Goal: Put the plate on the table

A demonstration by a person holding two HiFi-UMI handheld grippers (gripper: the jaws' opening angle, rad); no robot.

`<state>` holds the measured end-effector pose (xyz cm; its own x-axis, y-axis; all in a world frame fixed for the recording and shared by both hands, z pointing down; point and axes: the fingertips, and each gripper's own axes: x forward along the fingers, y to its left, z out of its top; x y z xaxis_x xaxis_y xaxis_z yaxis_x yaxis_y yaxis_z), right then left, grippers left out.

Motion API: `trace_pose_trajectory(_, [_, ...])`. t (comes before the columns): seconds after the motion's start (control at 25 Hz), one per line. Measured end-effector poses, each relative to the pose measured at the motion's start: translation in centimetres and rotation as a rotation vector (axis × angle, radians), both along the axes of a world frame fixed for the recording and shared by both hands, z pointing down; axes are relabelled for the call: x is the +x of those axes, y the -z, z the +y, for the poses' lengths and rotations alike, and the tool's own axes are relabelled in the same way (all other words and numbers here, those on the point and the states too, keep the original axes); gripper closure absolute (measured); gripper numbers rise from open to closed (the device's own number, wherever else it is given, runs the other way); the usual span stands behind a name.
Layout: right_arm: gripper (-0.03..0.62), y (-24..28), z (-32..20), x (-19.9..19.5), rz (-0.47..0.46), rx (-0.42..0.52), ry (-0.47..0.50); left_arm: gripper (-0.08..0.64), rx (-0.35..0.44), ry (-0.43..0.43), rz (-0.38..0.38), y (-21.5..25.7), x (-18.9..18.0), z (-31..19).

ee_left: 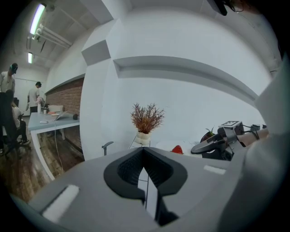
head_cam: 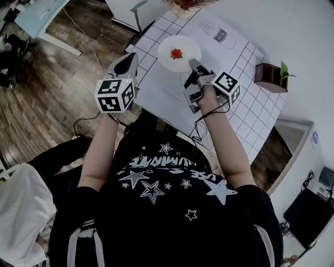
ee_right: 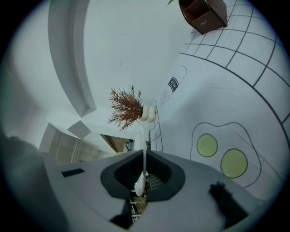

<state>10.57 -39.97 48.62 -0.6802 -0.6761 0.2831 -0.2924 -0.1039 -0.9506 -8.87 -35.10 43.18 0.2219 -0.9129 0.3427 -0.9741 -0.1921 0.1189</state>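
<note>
A round white plate [head_cam: 182, 46] carrying a small red strawberry-like piece [head_cam: 176, 53] is over the far part of the white table [head_cam: 167, 99]. My right gripper [head_cam: 194, 65] is shut on the plate's near rim. In the right gripper view the plate [ee_right: 140, 182] shows edge-on, pinched between the jaws of the right gripper [ee_right: 144, 156]. My left gripper [head_cam: 132, 58] hovers at the table's left edge, apart from the plate. The left gripper [ee_left: 144, 150] has its jaws together with nothing in them. From that view the red piece [ee_left: 177, 149] and the right gripper [ee_left: 213, 145] lie ahead to the right.
The table mat bears a grid, a printed milk bottle [head_cam: 219, 32] and fried-egg drawings [ee_right: 222, 154]. A brown box with a green plant [head_cam: 269, 77] stands at the right edge. A vase of dried twigs [head_cam: 185, 4] stands at the far end. People stand by a desk [ee_left: 50, 118] far left.
</note>
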Motion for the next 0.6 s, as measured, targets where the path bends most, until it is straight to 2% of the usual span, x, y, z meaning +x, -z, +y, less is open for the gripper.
trace_pose_trajectory(0.32, [0.572,-0.2,-3.4,-2.4,0.016,0.014,-0.060,0.551,0.014,-0.092,0.002,0.7,-1.8,-6.0])
trace_pose_trajectory(0.6, [0.572,-1.4,-6.3,-4.6,0.042,0.000,-0.097,0.551,-0.008,-0.147,0.028,-0.8,-3.4,-9.5])
